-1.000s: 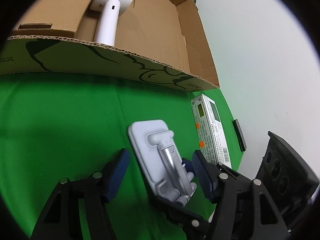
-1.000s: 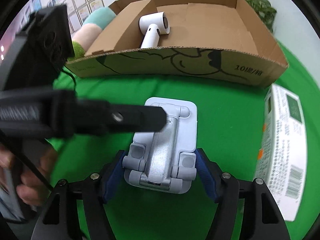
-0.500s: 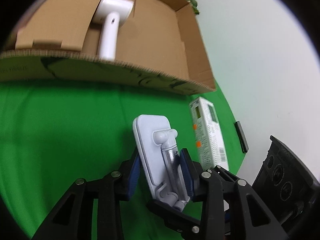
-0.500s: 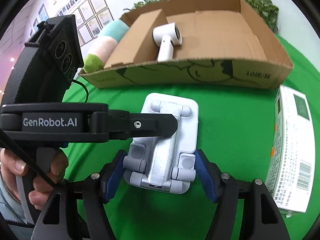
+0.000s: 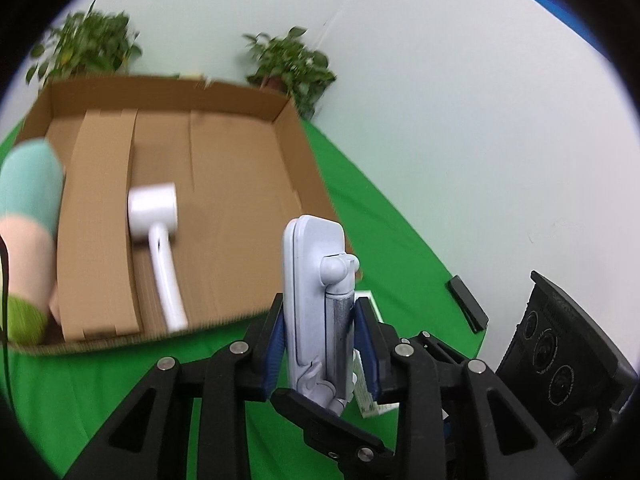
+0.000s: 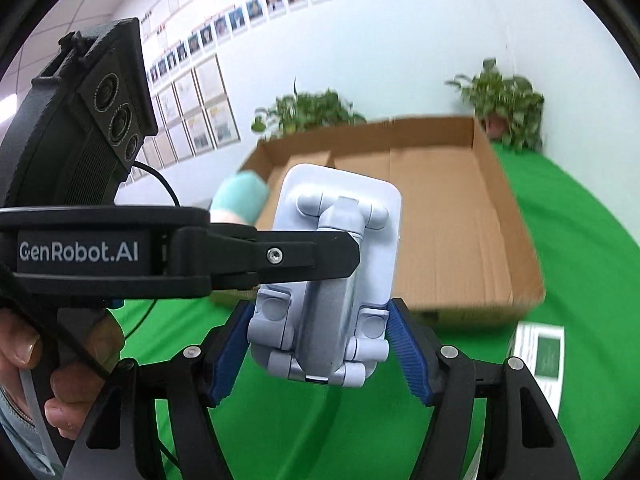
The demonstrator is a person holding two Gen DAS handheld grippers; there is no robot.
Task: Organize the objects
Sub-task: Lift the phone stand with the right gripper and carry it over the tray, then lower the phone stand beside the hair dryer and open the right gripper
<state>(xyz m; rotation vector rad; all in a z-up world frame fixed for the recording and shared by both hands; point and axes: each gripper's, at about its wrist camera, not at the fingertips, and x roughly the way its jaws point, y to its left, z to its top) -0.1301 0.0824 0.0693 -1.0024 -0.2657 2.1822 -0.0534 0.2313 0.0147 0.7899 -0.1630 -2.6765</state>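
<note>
Fingers [image 5: 362,336] clamp phone stand [image 5: 316,280]; green cloth [image 5: 120,380], blurred plants [image 5: 292,64], apparently

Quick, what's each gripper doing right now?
Left gripper: shut on the phone stand, lifted off the cloth.
Right gripper: its pads flank the stand's base; contact cannot be told.

Both wrist cameras looking close past fingers toward cardboard box [image 5: 224,184] [image 6: 452,216]; left viewing from box's front-right, right facing box front-on, sharing box interior
</note>
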